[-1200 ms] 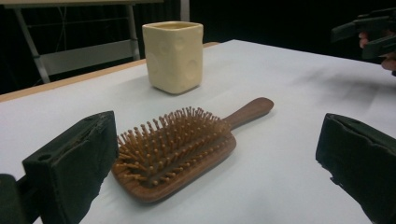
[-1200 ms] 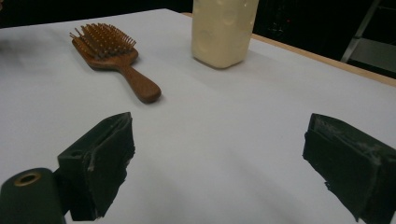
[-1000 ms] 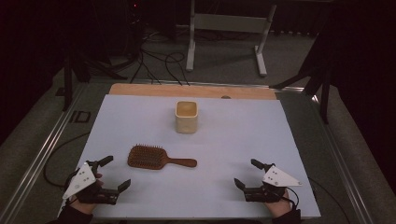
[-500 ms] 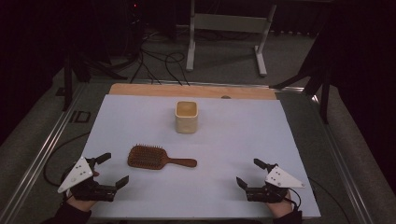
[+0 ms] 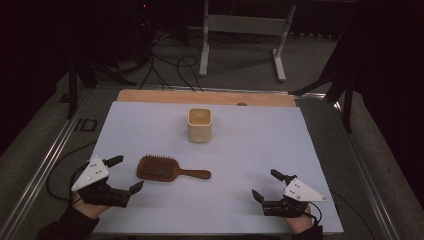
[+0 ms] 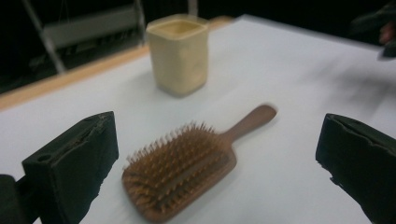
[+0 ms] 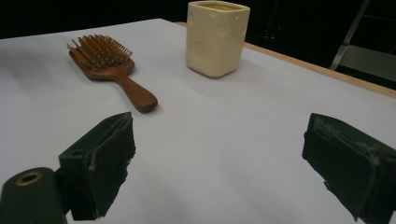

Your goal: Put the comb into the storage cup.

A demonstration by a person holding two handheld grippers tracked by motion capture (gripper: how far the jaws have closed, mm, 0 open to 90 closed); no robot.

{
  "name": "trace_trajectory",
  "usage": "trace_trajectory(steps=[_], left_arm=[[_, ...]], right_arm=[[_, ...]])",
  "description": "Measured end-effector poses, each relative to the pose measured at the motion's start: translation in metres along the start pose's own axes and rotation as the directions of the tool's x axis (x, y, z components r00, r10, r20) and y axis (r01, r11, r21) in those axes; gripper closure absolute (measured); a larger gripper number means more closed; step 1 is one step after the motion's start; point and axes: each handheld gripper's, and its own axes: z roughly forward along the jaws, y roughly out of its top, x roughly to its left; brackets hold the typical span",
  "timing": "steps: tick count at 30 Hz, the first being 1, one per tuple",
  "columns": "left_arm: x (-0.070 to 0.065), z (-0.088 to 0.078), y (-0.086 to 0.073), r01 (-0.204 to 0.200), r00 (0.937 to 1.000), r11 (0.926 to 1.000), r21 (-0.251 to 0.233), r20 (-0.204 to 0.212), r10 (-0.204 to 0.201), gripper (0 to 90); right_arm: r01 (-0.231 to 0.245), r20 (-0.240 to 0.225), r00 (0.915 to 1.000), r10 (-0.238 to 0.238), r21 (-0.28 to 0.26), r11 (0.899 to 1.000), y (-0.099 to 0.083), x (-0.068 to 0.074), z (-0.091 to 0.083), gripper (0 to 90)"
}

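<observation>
Our grippers wait beside the hairbrush.
The hairbrush (image 5: 170, 169) lies bristles-up on the bench (image 5: 250, 150), near our left gripper (image 5: 125, 173); left and right gripper (image 5: 265, 185) jaws gape, empty.

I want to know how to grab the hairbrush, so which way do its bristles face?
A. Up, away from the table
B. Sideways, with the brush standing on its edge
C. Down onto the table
A: the hairbrush lies flat on its back on the white table, and its bristles stand upward, seen plainly between the jaws in the left gripper view.
</observation>
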Motion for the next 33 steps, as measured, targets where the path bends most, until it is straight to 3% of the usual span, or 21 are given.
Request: trace_trajectory(steps=[4,8,11,17,18,19,21,24,25,27,28,29,30,31,33], left_arm=[[-0.002,0.002,0.014,-0.011,0.9998,0.9988,0.047,-0.016,0.012,0.0],[-0.002,0.002,0.028,-0.029,0.9994,0.9986,0.044,-0.017,0.030,0.1],[-0.006,0.007,0.036,-0.051,0.9987,0.9967,0.064,-0.004,0.051,0.1],[-0.012,0.018,0.047,-0.050,0.9987,0.9929,0.108,0.012,0.049,0.1],[-0.013,0.021,0.050,-0.050,0.9987,0.9901,0.131,0.018,0.048,0.1],[-0.017,0.025,0.054,-0.081,0.9967,0.9866,0.142,0.021,0.079,0.1],[-0.019,0.029,0.059,-0.086,0.9963,0.9862,0.142,0.021,0.083,0.2],[-0.020,0.033,0.064,-0.073,0.9970,0.9848,0.158,0.037,0.068,0.5],[-0.021,0.037,0.068,-0.094,0.9951,0.9789,0.181,0.047,0.087,0.6],[-0.020,0.042,0.072,-0.075,0.9947,0.9799,0.185,0.083,0.061,0.6],[-0.020,0.042,0.072,-0.075,0.9947,0.9799,0.185,0.083,0.061,0.5],[-0.023,0.049,0.073,-0.099,0.9943,0.9745,0.201,0.058,0.089,0.6],[-0.023,0.053,0.074,-0.088,0.9941,0.9754,0.202,0.081,0.073,0.6],[-0.024,0.058,0.074,-0.082,0.9950,0.9747,0.208,0.073,0.068,0.9],[-0.026,0.067,0.073,-0.085,0.9932,0.9702,0.227,0.096,0.065,1.2]], right_arm=[[-0.003,0.013,0.9999,0.003,-0.012,1.000,0.001,0.000,-0.002,9.1],[0.002,0.020,0.9998,-0.002,-0.005,1.000,0.002,0.001,-0.002,9.1],[0.009,0.023,0.9997,-0.009,-0.008,1.000,0.003,0.001,-0.003,9.1],[-0.021,0.018,0.9996,0.022,-0.036,0.999,0.004,-0.001,-0.006,9.1],[-0.012,0.046,0.9988,0.014,-0.030,0.999,0.004,-0.002,-0.006,9.1],[-0.025,0.042,0.9988,0.026,-0.029,0.999,0.003,-0.003,-0.006,9.1],[-0.025,0.038,0.9989,0.026,-0.021,0.999,0.002,-0.003,-0.004,9.1],[-0.028,0.030,0.9991,0.029,-0.020,0.999,0.001,-0.002,-0.003,9.1],[-0.019,0.037,0.9991,0.020,-0.010,1.000,0.001,0.000,-0.002,9.1],[-0.033,0.013,0.9994,0.033,-0.022,0.999,0.001,0.001,-0.001,9.1],[-0.015,0.025,0.9996,0.015,-0.012,1.000,0.001,0.003,-0.001,9.1],[-0.023,0.019,0.9995,0.023,-0.009,1.000,0.000,0.002,0.000,9.1],[-0.050,0.001,0.9987,0.050,-0.021,0.999,0.000,0.002,0.000,9.1],[-0.055,-0.003,0.9985,0.055,-0.026,0.998,0.000,0.003,0.000,9.1],[-0.044,-0.002,0.9991,0.044,-0.017,0.999,-0.001,0.004,0.003,9.1]])
